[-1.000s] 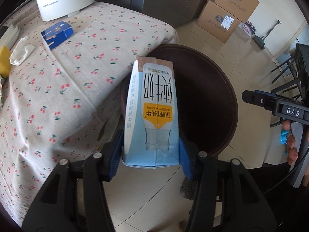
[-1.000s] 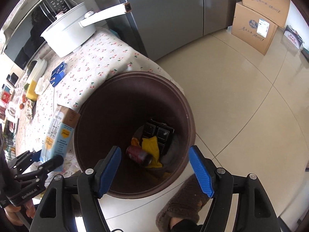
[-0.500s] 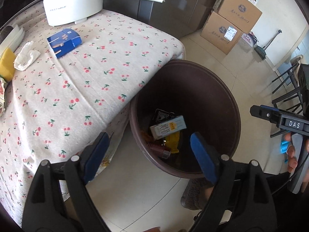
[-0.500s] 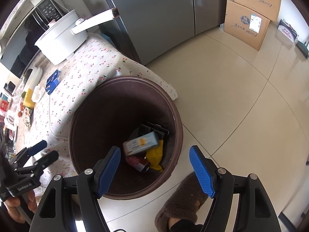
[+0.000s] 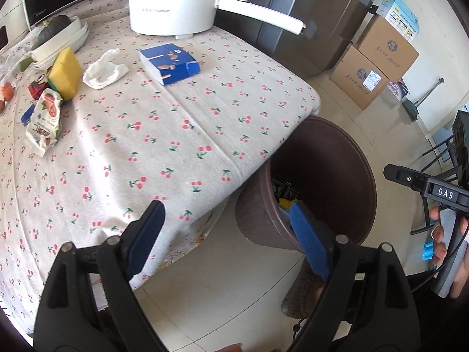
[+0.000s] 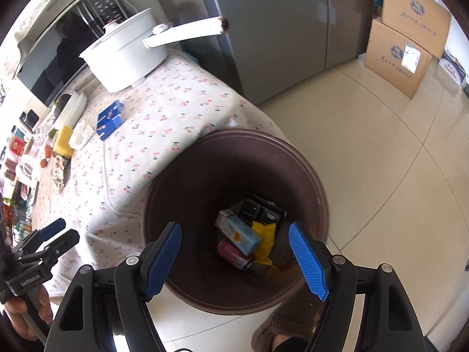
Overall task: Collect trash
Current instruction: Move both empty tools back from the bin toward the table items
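In the left wrist view, the left gripper (image 5: 225,231) hung with its jaws spread wide and nothing between them, over the edge of the cherry-print tablecloth (image 5: 164,135). The brown trash bin (image 5: 319,193) stood on the floor just beyond the right-hand jaw, which covered part of its rim. Well ahead of the jaws on the table lay a blue box (image 5: 170,63), a crumpled tissue (image 5: 104,69), a yellow sponge (image 5: 64,73) and a snack packet (image 5: 44,123), with a white pot (image 5: 176,3) behind them. In the right wrist view, the right gripper (image 6: 234,252) sat above the trash bin (image 6: 234,217) with jaws opening, wide apart and gripping nothing. Beyond the gap, at the bin's bottom, lay the milk carton (image 6: 239,230), a red can (image 6: 233,253), a yellow wrapper (image 6: 265,240) and a black packet (image 6: 261,209).
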Demonstrator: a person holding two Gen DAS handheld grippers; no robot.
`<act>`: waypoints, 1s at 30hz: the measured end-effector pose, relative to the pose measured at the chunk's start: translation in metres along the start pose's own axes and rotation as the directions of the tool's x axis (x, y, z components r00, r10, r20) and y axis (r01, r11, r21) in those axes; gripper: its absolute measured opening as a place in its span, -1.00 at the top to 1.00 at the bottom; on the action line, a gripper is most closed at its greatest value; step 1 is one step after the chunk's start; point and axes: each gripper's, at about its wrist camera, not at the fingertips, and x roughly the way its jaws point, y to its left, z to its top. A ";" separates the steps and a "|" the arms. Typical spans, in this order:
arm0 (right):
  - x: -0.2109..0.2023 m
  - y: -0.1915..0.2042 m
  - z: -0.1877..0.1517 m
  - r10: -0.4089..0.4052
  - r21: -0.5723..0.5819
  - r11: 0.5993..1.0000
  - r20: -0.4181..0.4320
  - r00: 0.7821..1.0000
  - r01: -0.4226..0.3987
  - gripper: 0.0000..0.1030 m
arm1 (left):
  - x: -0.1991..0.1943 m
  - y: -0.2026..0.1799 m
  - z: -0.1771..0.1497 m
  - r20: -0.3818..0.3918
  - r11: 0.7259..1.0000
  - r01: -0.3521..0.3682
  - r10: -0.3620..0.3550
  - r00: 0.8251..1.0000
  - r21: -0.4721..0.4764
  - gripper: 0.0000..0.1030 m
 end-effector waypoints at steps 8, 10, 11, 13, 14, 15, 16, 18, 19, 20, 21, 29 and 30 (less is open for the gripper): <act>0.005 0.054 0.013 0.026 -0.079 0.997 0.001 1.000 -0.026 -0.55 | -0.022 0.048 0.000 0.033 0.995 -0.037 0.040 0.999 -0.097 -0.69; 0.008 0.068 0.015 0.030 -0.099 0.995 -0.002 1.000 -0.030 -0.55 | -0.027 0.060 -0.001 0.038 0.992 -0.047 0.052 0.998 -0.115 -0.69; 0.009 0.075 0.016 0.032 -0.107 0.994 -0.003 0.999 -0.032 -0.55 | -0.029 0.065 -0.001 0.040 0.991 -0.051 0.056 0.998 -0.124 -0.69; 0.011 0.087 0.017 0.038 -0.120 0.992 -0.005 0.999 -0.039 -0.55 | -0.033 0.076 -0.002 0.042 0.989 -0.060 0.067 0.997 -0.137 -0.69; 0.013 0.094 0.018 0.042 -0.126 0.991 -0.006 0.999 -0.043 -0.55 | -0.035 0.081 -0.002 0.043 0.987 -0.067 0.074 0.996 -0.143 -0.69; 0.014 0.100 0.019 0.045 -0.132 0.990 -0.008 0.999 -0.046 -0.55 | -0.037 0.086 -0.002 0.045 0.986 -0.075 0.082 0.996 -0.149 -0.69; 0.015 0.106 0.020 0.048 -0.138 0.989 -0.010 0.999 -0.049 -0.56 | -0.039 0.091 -0.001 0.046 0.985 -0.080 0.088 0.995 -0.156 -0.69; 0.018 0.118 0.021 0.054 -0.152 0.987 -0.014 0.998 -0.055 -0.56 | -0.043 0.102 -0.001 0.049 0.981 -0.090 0.100 0.994 -0.172 -0.70; 0.020 0.124 0.022 0.056 -0.158 0.986 -0.016 0.998 -0.058 -0.56 | -0.045 0.107 0.000 0.050 0.979 -0.093 0.103 0.993 -0.182 -0.71; 0.022 0.131 0.023 0.058 -0.166 0.984 -0.017 0.998 -0.060 -0.56 | -0.047 0.112 0.000 0.051 0.977 -0.095 0.107 0.993 -0.191 -0.71; 0.024 0.137 0.025 0.059 -0.176 0.983 -0.019 0.998 -0.061 -0.56 | -0.049 0.117 0.001 0.053 0.975 -0.097 0.110 0.993 -0.200 -0.71; 0.039 0.178 0.043 0.051 -0.214 0.975 -0.017 0.999 -0.054 -0.56 | -0.062 0.160 0.005 0.059 0.950 -0.125 0.148 0.987 -0.287 -0.73; 0.042 0.183 0.046 0.046 -0.224 0.973 -0.017 0.999 -0.049 -0.56 | -0.062 0.166 0.005 0.057 0.945 -0.127 0.151 0.987 -0.302 -0.73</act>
